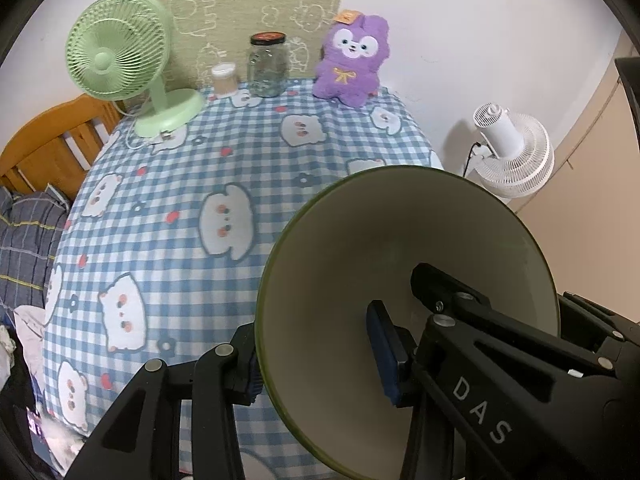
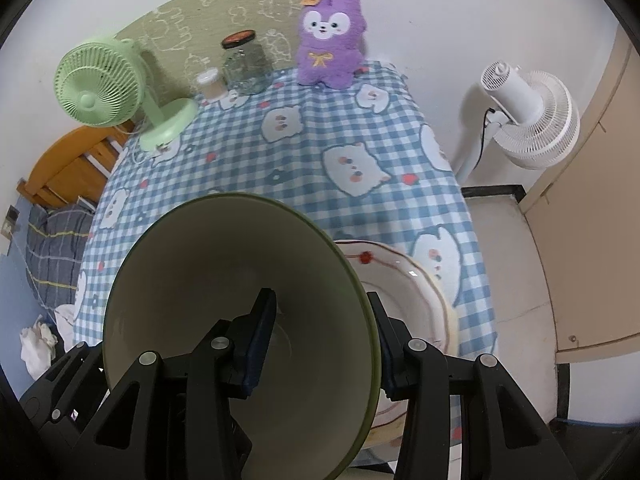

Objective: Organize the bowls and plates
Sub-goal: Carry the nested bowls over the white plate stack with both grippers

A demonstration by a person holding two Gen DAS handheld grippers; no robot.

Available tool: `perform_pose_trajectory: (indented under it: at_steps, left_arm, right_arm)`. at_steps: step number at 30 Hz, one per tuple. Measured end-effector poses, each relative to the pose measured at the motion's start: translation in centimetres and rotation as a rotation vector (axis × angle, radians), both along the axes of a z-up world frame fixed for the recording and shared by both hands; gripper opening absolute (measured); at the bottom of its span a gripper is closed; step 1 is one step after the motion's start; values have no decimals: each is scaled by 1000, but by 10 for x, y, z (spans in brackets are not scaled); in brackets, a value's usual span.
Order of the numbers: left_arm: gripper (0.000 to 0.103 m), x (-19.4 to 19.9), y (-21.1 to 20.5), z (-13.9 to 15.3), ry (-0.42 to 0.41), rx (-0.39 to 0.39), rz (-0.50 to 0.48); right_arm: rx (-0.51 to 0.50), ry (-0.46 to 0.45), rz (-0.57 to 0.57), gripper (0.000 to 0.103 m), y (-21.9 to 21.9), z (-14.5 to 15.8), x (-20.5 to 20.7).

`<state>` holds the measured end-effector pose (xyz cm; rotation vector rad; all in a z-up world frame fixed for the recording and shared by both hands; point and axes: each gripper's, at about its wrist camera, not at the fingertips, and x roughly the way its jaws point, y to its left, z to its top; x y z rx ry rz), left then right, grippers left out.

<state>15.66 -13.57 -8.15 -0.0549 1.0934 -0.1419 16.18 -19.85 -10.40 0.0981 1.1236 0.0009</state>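
Observation:
In the left wrist view my left gripper [image 1: 316, 364] is shut on the rim of a green-rimmed bowl with a cream inside [image 1: 360, 248], held tilted above the table's near right part. In the right wrist view my right gripper [image 2: 320, 340] is shut on the rim of a second green bowl of the same kind [image 2: 224, 256], held tilted above the near edge. Under and to the right of it a white plate with a red flower pattern [image 2: 408, 292] lies on the checked tablecloth [image 2: 320, 136]; the bowl hides much of it.
At the table's far edge stand a green desk fan [image 1: 116, 56], a small lidded cup [image 1: 224, 76], a glass jar [image 1: 270, 64] and a purple plush toy [image 1: 352, 60]. A white floor fan [image 2: 528, 120] stands right of the table. A wooden bed frame [image 1: 52, 140] is on the left.

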Motion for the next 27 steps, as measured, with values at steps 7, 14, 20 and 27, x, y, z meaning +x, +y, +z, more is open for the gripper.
perform_pose_trajectory:
  at_steps: [7, 14, 20, 27]
  left_arm:
    - [45, 6, -32, -15, 20, -7, -19]
    - [45, 11, -53, -33, 57, -3, -34]
    - [45, 12, -64, -46, 84, 7, -37]
    - [45, 13, -66, -58, 111, 20, -33]
  right_arm:
    - [-10, 21, -17, 48, -35, -12, 5]
    - [-10, 61, -26, 48, -57, -32, 9]
    - [-1, 87, -29, 48, -68, -47, 10]
    - [14, 112, -29, 48, -70, -61, 12]
